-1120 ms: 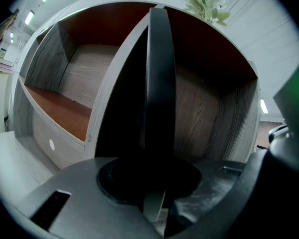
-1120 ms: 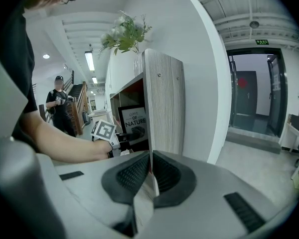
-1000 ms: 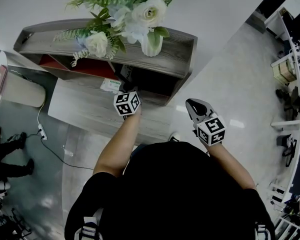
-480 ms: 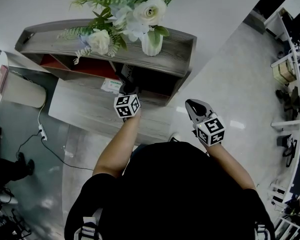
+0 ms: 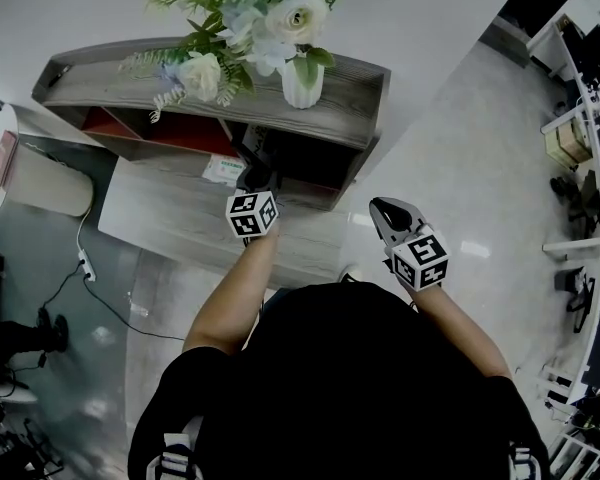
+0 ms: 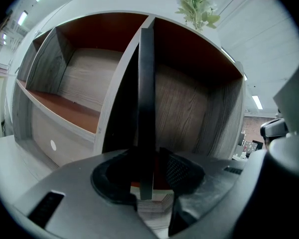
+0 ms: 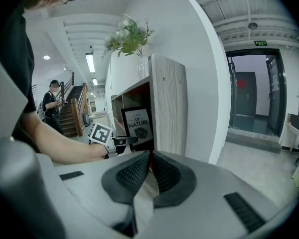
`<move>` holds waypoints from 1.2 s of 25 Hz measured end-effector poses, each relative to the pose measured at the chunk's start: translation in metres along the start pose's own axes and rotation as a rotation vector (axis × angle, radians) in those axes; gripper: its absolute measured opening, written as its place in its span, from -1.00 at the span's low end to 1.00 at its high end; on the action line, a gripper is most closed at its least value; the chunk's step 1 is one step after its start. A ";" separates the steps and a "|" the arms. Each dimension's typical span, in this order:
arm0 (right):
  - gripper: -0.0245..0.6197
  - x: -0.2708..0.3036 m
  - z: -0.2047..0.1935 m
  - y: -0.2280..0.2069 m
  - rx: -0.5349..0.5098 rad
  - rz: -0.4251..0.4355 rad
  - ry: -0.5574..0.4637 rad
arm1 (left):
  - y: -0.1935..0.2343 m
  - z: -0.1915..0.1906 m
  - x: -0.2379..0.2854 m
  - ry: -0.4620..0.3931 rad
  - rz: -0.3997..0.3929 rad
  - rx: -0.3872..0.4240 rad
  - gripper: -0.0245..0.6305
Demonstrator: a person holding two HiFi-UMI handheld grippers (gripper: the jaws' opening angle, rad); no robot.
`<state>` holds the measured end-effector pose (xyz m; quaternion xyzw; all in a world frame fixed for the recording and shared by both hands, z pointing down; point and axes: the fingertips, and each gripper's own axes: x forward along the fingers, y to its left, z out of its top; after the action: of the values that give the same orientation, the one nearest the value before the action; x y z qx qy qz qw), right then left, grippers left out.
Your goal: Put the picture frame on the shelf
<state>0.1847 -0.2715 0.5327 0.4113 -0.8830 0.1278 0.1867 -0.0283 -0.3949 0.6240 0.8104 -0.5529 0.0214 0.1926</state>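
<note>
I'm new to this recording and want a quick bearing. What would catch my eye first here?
A white vase of flowers stands on top of the grey wooden shelf. Below it, a black picture frame reading "Love of Nature" stands upright in the right compartment, between the jaws of the left gripper, which have just been opening. The right gripper hangs shut off to the side.

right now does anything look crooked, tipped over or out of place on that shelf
Nothing stands out. The picture frame stands upright in the right-hand compartment of the shelf, between the jaws of the left gripper. Those jaws have just been opening and stand clear of it on both sides. The vase of flowers on top is upright too.
</note>
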 end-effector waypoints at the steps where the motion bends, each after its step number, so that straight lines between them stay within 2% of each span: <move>1: -0.82 0.000 0.000 0.000 0.000 0.000 0.000 | 0.000 -0.001 -0.001 0.003 -0.001 0.000 -0.52; 18: -0.82 0.008 -0.002 0.008 0.004 0.017 -0.004 | 0.000 -0.016 -0.031 0.036 -0.041 0.053 -0.39; 30: -0.85 0.011 0.003 -0.003 0.028 -0.020 -0.033 | -0.016 -0.001 -0.067 -0.041 -0.109 0.176 -0.38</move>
<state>0.1799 -0.2822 0.5352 0.4247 -0.8799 0.1314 0.1676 -0.0399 -0.3301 0.6041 0.8534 -0.5077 0.0425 0.1103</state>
